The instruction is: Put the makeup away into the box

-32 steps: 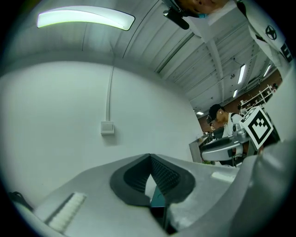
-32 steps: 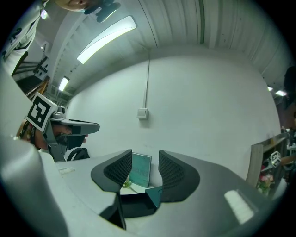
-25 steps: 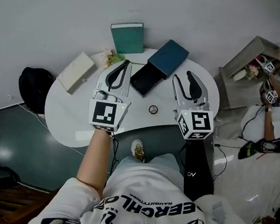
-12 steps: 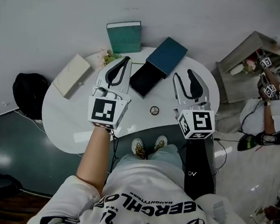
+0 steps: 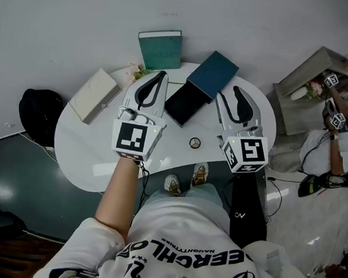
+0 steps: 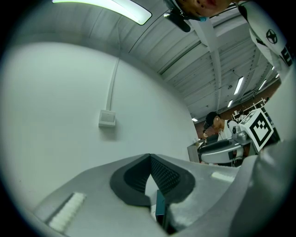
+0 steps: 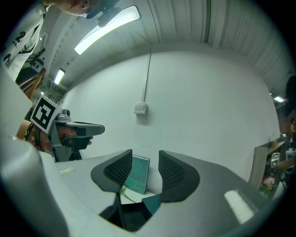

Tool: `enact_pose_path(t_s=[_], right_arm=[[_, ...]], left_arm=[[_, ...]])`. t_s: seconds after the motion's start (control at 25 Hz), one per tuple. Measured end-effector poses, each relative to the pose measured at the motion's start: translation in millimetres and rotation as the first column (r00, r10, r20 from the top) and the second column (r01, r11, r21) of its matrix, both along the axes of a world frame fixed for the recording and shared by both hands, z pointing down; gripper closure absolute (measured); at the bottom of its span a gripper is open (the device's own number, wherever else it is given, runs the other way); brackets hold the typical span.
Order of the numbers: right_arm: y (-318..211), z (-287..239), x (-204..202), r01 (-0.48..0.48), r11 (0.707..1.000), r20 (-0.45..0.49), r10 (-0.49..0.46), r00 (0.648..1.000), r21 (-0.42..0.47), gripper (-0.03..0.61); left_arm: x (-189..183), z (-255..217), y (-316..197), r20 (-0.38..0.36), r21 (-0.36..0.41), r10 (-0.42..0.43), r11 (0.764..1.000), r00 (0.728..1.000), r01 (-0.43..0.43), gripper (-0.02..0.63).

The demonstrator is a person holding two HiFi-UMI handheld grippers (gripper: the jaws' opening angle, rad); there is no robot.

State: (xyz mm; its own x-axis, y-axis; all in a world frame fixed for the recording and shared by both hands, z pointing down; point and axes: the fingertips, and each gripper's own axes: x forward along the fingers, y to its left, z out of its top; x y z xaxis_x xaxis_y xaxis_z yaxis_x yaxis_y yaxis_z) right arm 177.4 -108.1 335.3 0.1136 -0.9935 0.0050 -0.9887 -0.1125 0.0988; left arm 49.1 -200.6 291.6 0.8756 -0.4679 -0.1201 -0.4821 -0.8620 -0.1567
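Main risk as we read it: the makeup [image 5: 194, 142] is small, round and low, lying flat close to the near edge of the white table [image 5: 88, 152] — a pinch coming in shallow could skid it off that edge instead of lifting it. Second risk: the box [image 5: 185, 104] sits toward the far edge with its black tray open and its blue lid [image 5: 213, 76] at the tray's far end, touching or overlapping, we can't tell. The free opening looks short, so a sloppy drop could land on the rim or the lid, or shove the tray. The teal book [image 5: 160, 50] at the far edge and the flowers [image 5: 135, 72] near it could get knocked by a wide swing. Left gripper [image 5: 162, 75]: jaws together, pads meeting at the tip, nothing clamped that we see — it would have to open before taking anything. Right gripper [image 7: 145, 162]: jaws apart, gap empty, only the book and tray showing beyond. Both hang over the table, one on either side of the box, and neither touches the makeup, which lies between them and closer to the near edge. The makeup looks like a dark ring round a paler centre, probably a compact; it is too small to say more. A white box [image 5: 94, 95] lies at the left edge, well apart.
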Motion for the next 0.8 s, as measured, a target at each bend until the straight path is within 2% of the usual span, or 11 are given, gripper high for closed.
enact_pose_path(t_s=[0.24,0.44,0.64,0.8], right_arm=[[-14.0,24.2,-6.0,0.038,0.997,0.007,-0.038,0.999,-0.071,0.368],[-23.4,75.3,-17.4,0.078,0.976,0.03,-0.074,0.997,-0.205,0.367],[-19.8,145.5,-31.0,0.126,0.919,0.127,-0.084,0.988,-0.374,0.35],[-8.1,210.4,-43.6,0.161,0.838,0.163,-0.088,0.983,-0.52,0.324]], left_arm=[[2.8,0.0,-0.5,0.0,0.025,0.005,1.0,1.0,-0.005,0.606],[2.7,3.1,-3.6,0.007,0.024,0.004,1.0,1.0,-0.005,0.606],[2.3,7.5,-4.7,0.013,0.02,0.001,1.0,1.0,-0.001,0.606],[3.3,13.4,-4.7,0.02,0.003,0.004,1.0,1.0,-0.004,0.606]])
